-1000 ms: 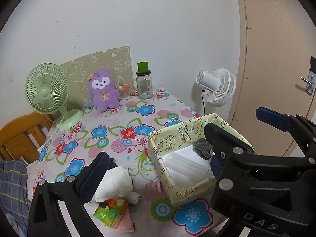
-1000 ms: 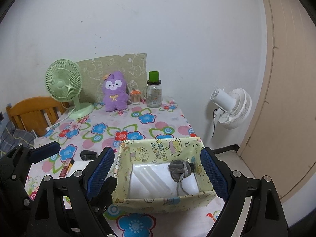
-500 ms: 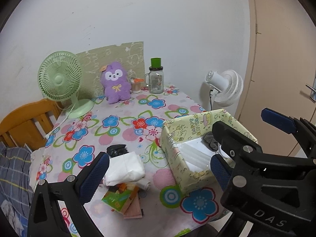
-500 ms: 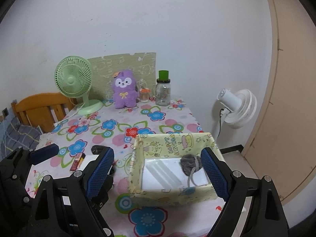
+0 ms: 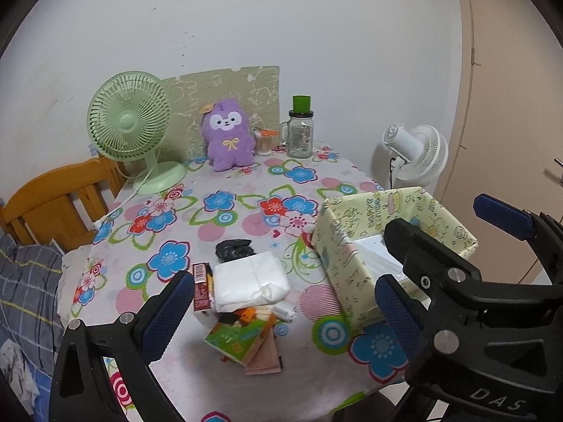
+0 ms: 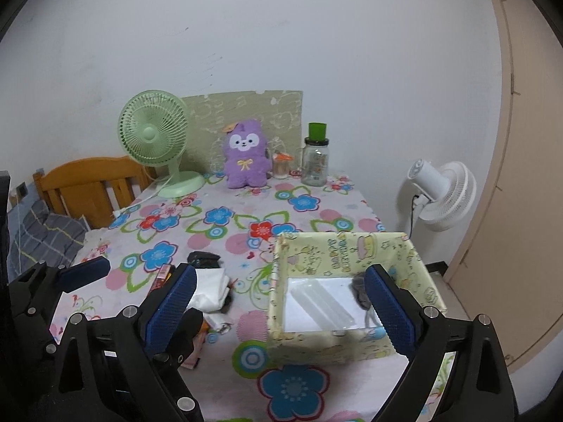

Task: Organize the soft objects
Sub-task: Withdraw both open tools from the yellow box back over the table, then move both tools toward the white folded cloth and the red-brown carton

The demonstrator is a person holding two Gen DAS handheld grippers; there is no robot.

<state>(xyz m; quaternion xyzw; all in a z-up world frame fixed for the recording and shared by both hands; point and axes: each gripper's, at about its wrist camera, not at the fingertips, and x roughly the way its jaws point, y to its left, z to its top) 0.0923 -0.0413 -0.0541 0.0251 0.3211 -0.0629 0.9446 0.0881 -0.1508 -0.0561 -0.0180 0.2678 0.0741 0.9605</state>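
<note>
Our right hand-held gripper (image 6: pixel 278 302) hangs empty, jaws opening, above the paper-wrapped box (image 6: pixel 337 348) where a grey soft item (image 6: pixel 359 290) lies; our left hand-held gripper (image 5: pixel 281 306) – released, empty – frames the white soft bundle (image 5: pixel 250 279) on the tabletop (image 5: pixel 246 211), probably next.

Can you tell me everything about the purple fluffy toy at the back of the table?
The purple plush toy sits upright at the far edge of the flowery tablecloth, facing us. It looks soft and fuzzy, with a white face, two pointy ears, a yellow bow on its chest and an orange tag by one ear. It stands before a pale green patterned board, between the green desk fan and a small orange-lidded jar.
</note>
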